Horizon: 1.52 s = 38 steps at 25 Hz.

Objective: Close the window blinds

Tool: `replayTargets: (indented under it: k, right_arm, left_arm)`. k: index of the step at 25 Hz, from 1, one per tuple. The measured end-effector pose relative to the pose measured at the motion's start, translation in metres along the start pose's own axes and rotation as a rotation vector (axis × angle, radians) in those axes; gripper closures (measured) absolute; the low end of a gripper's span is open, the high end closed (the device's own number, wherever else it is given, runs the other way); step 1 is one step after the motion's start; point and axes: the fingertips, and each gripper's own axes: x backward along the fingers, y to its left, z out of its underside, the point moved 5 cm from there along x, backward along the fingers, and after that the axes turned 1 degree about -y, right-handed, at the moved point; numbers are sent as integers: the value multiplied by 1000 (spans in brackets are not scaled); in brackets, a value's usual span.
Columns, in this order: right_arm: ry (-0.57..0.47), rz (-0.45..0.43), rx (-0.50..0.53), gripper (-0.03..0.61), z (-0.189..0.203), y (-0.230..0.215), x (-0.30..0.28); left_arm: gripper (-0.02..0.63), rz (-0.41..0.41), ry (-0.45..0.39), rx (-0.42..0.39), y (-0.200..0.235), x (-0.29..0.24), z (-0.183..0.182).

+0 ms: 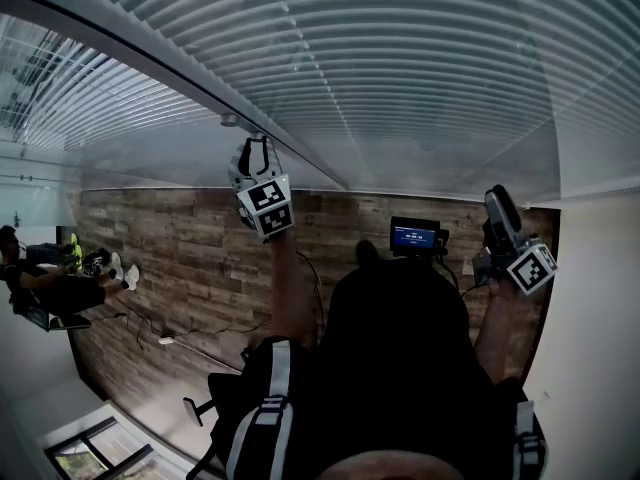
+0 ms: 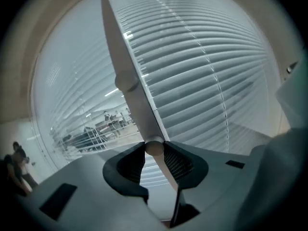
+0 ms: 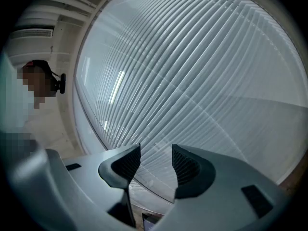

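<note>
A wood-plank floor [image 1: 180,258] and a pale wall [image 1: 600,308] border the window. White blinds [image 1: 400,68] fill the far side, their slats running left to right. A thin wand [image 2: 126,76] hangs lengthwise along the blinds' left edge, its lower end pinched by the left gripper [image 2: 154,153]. The right gripper [image 3: 156,160] faces the slats, jaws spread and empty.

Pale white slatted window blinds [image 1: 400,58] stripe the upper frame in fine grey lines. A brown, grainy wood-plank floor [image 1: 180,258] bands the middle. The grey left tool [image 1: 257,148] and right tool [image 1: 497,200] carry black-and-white square markers.
</note>
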Motion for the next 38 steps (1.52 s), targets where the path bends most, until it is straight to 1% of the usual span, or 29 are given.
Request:
replayTargets:
  k: [2, 5, 9, 11, 12, 13, 14, 16, 18, 19, 20, 21, 22, 23, 24, 26, 28, 30, 34, 36, 38]
  right_arm:
    - [3, 0, -20, 368, 3, -3, 1]
    - [6, -7, -17, 368, 4, -4, 0]
    - [6, -15, -18, 368, 4, -5, 0]
    - [3, -17, -9, 368, 2, -3, -1]
    - [2, -16, -14, 368, 3, -5, 1]
    - [1, -14, -20, 368, 5, -8, 2]
    - [-1, -12, -24, 370, 5, -9, 3]
    - [-7, -10, -19, 368, 3, -8, 3]
    - [-9, -7, -27, 370, 3, -9, 5]
    - [-8, -5, -33, 370, 4, -11, 6]
    - [-9, -4, -34, 370, 4, -11, 6]
    - [-10, -5, -32, 368, 4, -11, 6]
    - [-12, -7, -31, 370, 5, -12, 6]
    - [-14, -7, -37, 368, 7, -14, 7]
    - [-15, -7, -42, 368, 10, -17, 8]
    - [-17, -4, -42, 370, 11, -20, 9]
    - [-19, -1, -45, 368, 12, -24, 11]
    - [-19, 1, -55, 368, 13, -27, 12]
    - [-18, -3, -65, 368, 18, -34, 13]
    - [-19, -10, -63, 370, 21, -37, 13]
    - [-18, -19, -55, 368, 19, -34, 11]
  left_arm:
    - [479, -26, 9, -91, -3, 0, -1]
    - [479, -51, 18, -167, -6, -1, 1]
    - [479, -64, 26, -201, -7, -2, 0]
    - [479, -65, 23, -187, -5, -3, 1]
    - [479, -57, 18, -154, -6, -4, 3]
    - [479, -38, 14, -95, -6, -4, 5]
    - [469, -8, 9, -10, -6, -4, 8]
    - [420, 59, -7, 195, -2, -3, 12]
    - [414, 100, -39, 374, 6, -2, 14]
    - [414, 112, -57, 444, 11, -1, 14]
    - [416, 120, -73, 499, 14, -2, 14]
    - [416, 125, -87, 537, 17, -2, 14]
    - [416, 129, -96, 559, 18, -4, 15]
    - [429, 131, -99, 566, 18, -5, 15]
    - [473, 130, -98, 560, 18, -6, 16]
    - [479, 122, -88, 527, 17, -7, 18]
    - [481, 112, -75, 476, 17, -8, 18]
    - [482, 95, -60, 408, 18, -9, 17]
    - [482, 44, -30, 245, 13, -12, 20]
    - [482, 28, -22, 191, 11, -14, 25]
    - [481, 24, -15, 157, 12, -16, 25]
